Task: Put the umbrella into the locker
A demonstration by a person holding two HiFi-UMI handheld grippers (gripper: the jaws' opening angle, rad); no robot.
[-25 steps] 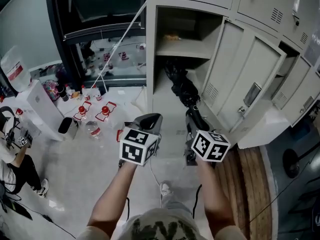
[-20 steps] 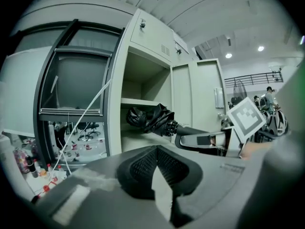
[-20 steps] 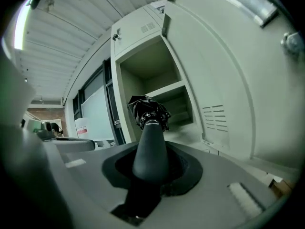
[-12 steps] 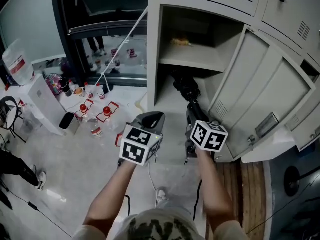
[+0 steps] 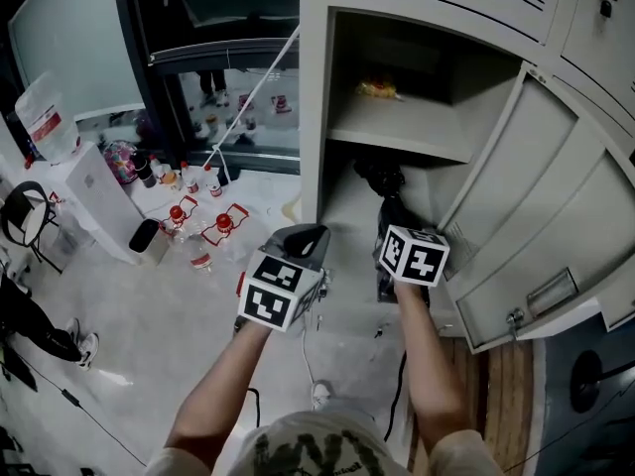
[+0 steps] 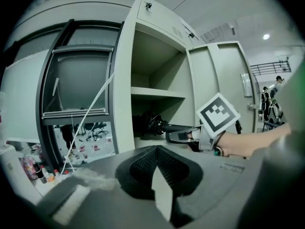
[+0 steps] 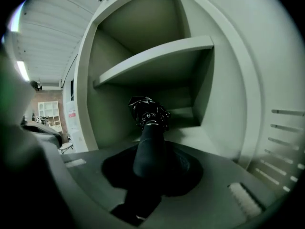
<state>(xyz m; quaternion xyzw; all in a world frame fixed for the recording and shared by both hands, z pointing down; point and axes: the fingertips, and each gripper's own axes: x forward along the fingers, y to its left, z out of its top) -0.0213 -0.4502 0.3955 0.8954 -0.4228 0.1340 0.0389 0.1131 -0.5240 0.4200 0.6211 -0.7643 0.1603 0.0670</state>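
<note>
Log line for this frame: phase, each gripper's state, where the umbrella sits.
phase: umbrella partly in locker | right gripper: shut on umbrella handle | left gripper: shut, empty, outside locker | umbrella: far end inside, under shelf

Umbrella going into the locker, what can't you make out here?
- Far end of the umbrella: head view, lost in shadow under the shelf.
- The yellow thing on that shelf: head view, too small to name.
- Pads of the right gripper: right gripper view, covered by the umbrella handle.
</note>
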